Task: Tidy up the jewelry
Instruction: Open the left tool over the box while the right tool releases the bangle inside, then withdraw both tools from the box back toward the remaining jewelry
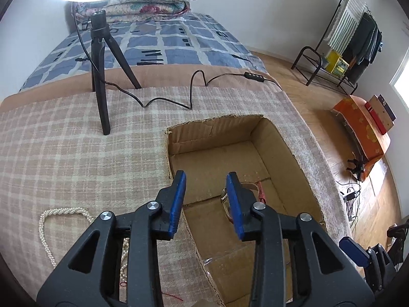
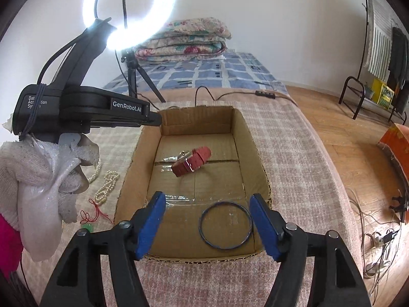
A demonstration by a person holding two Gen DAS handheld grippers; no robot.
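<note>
An open cardboard box (image 2: pixel 245 138) sits on the plaid cloth. Inside lie a red-strap watch (image 2: pixel 193 162) and a thin dark bangle (image 2: pixel 226 226). My right gripper (image 2: pixel 208 226) is open above the box's near edge, the bangle just left of its right finger. My left gripper (image 1: pixel 205 204) is open and empty over the box's left edge (image 1: pixel 167 151); the watch (image 1: pixel 259 192) is partly hidden behind its right finger. A pearl necklace (image 1: pixel 47 232) lies on the cloth left of the box, also in the right wrist view (image 2: pixel 107 186). A red cord with a green charm (image 2: pixel 88 220) lies near it.
A ring light on a black tripod (image 1: pixel 101 81) stands behind the box, its cable (image 1: pixel 194 87) trailing across the cloth. A bed with folded quilts (image 2: pixel 184 41) is beyond. The cloth's right edge drops to a wooden floor (image 2: pixel 345 140) with cables.
</note>
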